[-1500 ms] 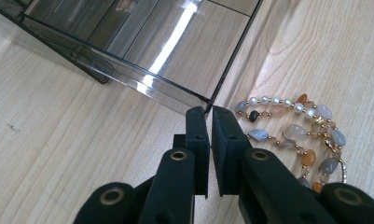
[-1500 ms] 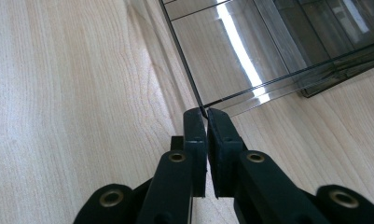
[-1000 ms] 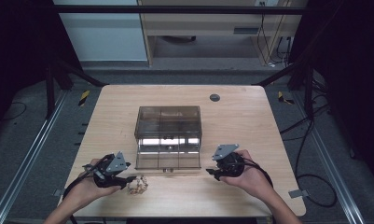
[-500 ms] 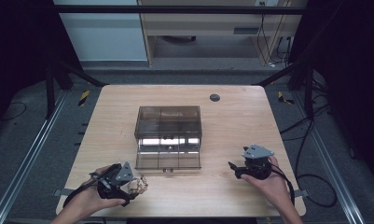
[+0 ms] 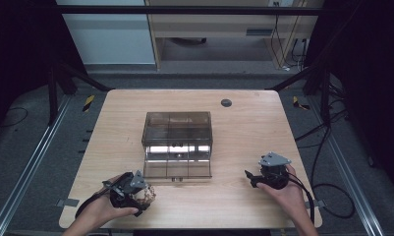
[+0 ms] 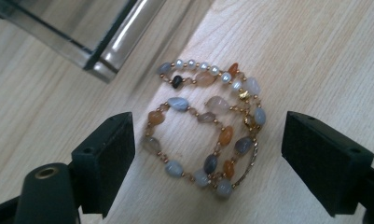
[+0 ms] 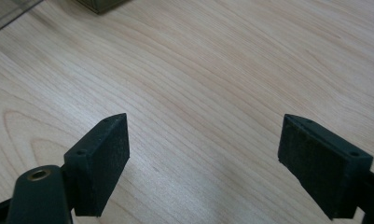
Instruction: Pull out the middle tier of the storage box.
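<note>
A beaded bracelet of small orange, grey and blue stones with a run of white pearls on thin gold links (image 6: 208, 133) lies coiled in loose loops on the pale wooden bench (image 5: 234, 206), just in front of the near left corner of the smoky transparent plastic box with compartments (image 5: 177, 145). In the high view it shows as a small pale cluster (image 5: 146, 194) beside the left tongs (image 5: 135, 189).

The left tongs (image 6: 208, 154) hover over it with the jaws set wide, having just been opening; the bracelet sits between them but neither pad touches it. The right tongs (image 7: 203, 154) are also spread wide, having just been opening too, with nothing but bare wood between the jaws; in the high view they (image 5: 253, 176) rest well apart from the box, to its right.

The bracelet looks light and limp: it will likely sag and slip rather than keep its shape, and the smooth rounded stones give the pads little to bite on. The fine links seem delicate, so a hard squeeze or a tug is best avoided. The safest hold is probably across the bunched middle, where several strands overlap, with the jaws brought down to the wood so that they gather the loops together.
</note>
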Tool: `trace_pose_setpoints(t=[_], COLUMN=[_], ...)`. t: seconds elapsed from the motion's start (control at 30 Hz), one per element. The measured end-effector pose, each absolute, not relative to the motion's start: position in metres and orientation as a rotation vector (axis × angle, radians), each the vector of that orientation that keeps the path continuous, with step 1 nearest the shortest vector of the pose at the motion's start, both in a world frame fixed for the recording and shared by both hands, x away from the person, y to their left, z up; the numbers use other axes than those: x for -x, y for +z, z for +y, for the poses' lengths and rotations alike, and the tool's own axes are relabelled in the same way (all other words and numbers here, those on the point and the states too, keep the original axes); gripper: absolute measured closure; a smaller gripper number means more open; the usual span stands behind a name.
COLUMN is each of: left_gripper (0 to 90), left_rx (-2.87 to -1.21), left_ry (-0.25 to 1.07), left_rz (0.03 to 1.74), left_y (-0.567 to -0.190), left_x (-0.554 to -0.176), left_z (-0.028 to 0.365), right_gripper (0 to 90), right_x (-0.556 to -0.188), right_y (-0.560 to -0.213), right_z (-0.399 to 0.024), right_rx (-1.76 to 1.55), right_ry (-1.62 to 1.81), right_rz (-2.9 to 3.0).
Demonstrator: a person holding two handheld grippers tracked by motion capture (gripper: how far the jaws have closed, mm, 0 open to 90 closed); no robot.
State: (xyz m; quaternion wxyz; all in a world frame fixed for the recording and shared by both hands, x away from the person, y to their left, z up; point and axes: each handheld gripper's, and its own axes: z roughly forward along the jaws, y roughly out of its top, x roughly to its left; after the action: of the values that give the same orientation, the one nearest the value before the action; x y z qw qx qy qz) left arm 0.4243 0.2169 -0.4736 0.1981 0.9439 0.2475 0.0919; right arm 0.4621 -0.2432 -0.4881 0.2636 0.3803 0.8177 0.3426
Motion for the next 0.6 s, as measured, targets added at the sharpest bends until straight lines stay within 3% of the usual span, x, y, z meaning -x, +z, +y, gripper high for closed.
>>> trace_pose_setpoints(t=[0.27, 0.6], left_gripper=[19.9, 36.6], left_rx=[-2.637, -2.631], left_ry=[0.241, 0.193], left_rz=[0.696, 0.691], left_y=[-0.4763, -0.4757], left_x=[-0.4254, -0.4246], left_z=[0.2144, 0.2122], right_gripper=[17.2, 18.7], right_x=[-0.4634, -0.4637], right_y=[-0.4893, -0.4892], right_z=[-0.2467, -0.2479], right_rx=[-1.040, -1.043], right_ry=[0.898, 0.894], right_rz=[2.205, 2.198])
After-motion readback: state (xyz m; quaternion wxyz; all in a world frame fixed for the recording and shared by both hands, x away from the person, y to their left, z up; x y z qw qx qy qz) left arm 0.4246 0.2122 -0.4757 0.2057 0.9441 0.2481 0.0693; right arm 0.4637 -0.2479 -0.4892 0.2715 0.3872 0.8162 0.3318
